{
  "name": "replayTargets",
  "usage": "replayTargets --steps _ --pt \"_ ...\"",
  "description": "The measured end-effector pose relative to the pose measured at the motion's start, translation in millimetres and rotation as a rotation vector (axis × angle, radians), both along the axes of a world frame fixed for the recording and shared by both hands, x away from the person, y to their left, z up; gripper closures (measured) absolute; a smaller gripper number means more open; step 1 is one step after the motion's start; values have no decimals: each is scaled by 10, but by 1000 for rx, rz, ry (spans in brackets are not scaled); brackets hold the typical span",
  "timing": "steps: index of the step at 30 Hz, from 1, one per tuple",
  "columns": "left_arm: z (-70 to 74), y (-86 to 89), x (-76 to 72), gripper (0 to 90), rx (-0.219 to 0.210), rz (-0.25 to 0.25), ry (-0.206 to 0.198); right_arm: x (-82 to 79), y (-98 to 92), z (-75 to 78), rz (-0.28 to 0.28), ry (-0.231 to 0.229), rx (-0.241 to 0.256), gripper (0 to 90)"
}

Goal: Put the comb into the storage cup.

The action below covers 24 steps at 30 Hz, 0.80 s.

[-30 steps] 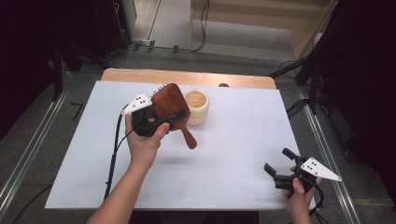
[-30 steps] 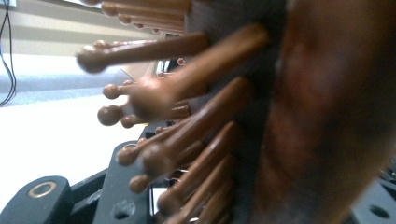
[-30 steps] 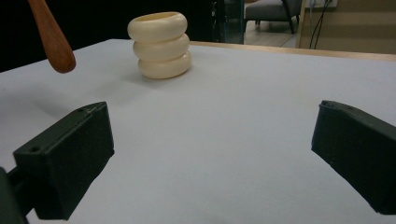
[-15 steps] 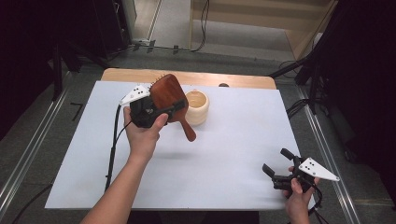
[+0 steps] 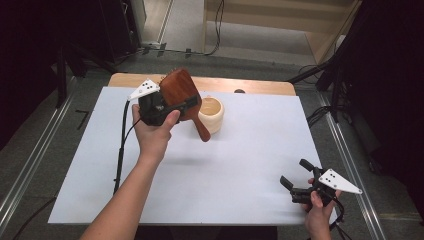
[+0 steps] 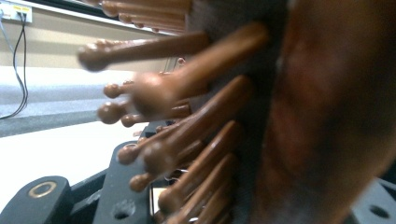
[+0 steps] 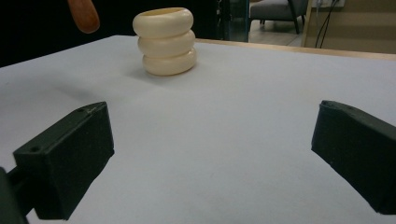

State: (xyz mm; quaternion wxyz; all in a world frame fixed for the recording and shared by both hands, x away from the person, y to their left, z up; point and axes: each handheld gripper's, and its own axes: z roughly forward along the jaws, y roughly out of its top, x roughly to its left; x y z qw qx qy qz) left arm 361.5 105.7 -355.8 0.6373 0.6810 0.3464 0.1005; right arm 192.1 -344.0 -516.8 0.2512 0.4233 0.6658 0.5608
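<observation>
1. Currently, left gripper: jaws clenched on the dark reddish-brown wooden paddle hairbrush, held in the air just beside the cream ribbed three-ring ceramic cup; handle slants down toward the cup's near side.
2. Change over the last second: brush lifted and tipped more upright, head now above and left of the cup. Judged: handle is being lined up to go into the cup.
3. Right gripper: jaws spread wide, grasping nothing, well apart from the cup at the near edge of the white table mat.
4. Writing, brands, labels: none legible.
</observation>
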Motion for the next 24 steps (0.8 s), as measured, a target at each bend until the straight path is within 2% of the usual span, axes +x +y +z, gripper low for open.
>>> replayTargets --steps 9,14,24 --pt "30 -81 92 526 13 -8 -1 -4 6 -1 4 -6 0 0" --pt "46 -93 153 526 -3 -3 4 0 12 -2 4 -3 -4 0" --pt "109 -113 233 526 -5 5 -6 0 9 -4 5 -2 -6 0"
